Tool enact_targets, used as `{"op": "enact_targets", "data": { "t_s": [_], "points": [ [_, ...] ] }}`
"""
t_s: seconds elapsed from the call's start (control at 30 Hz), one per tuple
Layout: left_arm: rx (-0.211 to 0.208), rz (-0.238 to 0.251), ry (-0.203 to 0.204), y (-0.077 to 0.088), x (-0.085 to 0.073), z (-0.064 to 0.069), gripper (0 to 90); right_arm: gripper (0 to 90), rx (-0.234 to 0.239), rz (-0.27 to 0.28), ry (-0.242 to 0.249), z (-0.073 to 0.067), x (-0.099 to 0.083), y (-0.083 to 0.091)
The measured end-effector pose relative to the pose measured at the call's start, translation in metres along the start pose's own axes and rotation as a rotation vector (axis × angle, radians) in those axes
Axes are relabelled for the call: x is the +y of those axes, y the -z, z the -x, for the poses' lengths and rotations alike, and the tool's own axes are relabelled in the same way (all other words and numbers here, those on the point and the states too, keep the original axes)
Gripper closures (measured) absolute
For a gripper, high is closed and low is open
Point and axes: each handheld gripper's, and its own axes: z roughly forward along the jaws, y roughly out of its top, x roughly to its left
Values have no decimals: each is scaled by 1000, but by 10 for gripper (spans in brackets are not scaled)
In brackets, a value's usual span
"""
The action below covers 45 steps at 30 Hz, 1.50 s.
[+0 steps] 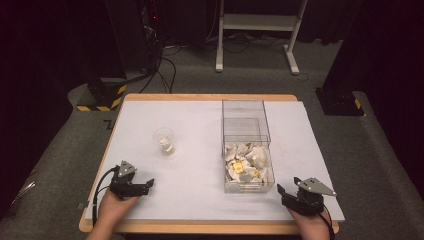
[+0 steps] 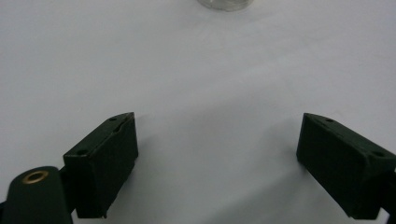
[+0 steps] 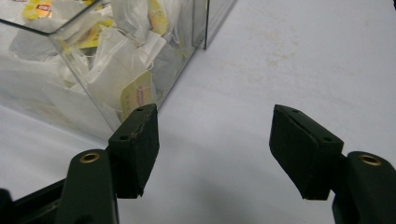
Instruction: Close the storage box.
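The jaws of the left gripper (image 2: 217,154) are seen spread wide, with nothing but bare white surface between them; the jaws of the right gripper (image 3: 214,149) are likewise spread and empty. In the high view the left gripper (image 1: 149,184) is held low at the near left of the tabletop (image 1: 195,125), and the right gripper (image 1: 281,190) at its near right corner, just beside the clear bin (image 1: 245,122). The bin is divided in two: its near compartment is filled with tea bags (image 1: 246,165), white with yellow tags, while the far compartment is seen bare. In the right gripper view the bin's corner (image 3: 100,56) is found close to one jaw, not touched by it. A small clear cup (image 1: 164,140) is stood upright left of the bin, well apart from both grippers.

The tabletop is covered by a white sheet, a wooden edge being left visible. It is surrounded by grey carpet (image 1: 350,145). Beyond, a dark room is seen, with a white metal frame (image 1: 257,22), trailing cables (image 1: 167,67) and a black stand base with yellow-black hazard tape (image 1: 102,95).
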Motion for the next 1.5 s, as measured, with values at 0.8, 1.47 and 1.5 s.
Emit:
{"op": "enact_targets", "data": {
  "t_s": [0.8, 1.47, 1.5],
  "points": [
    [-1, -3, -2, -1, 1, 0, 121, 254, 88, 3, 48, -25, 0, -1],
    [3, 3, 3, 0, -1, 1, 122, 175, 118, 33, 55, -35, 6, -8],
    [5, 6, 3, 0, -1, 1, 123, 175, 120, 34, 62, -35, 6, -9]
  ]
}}
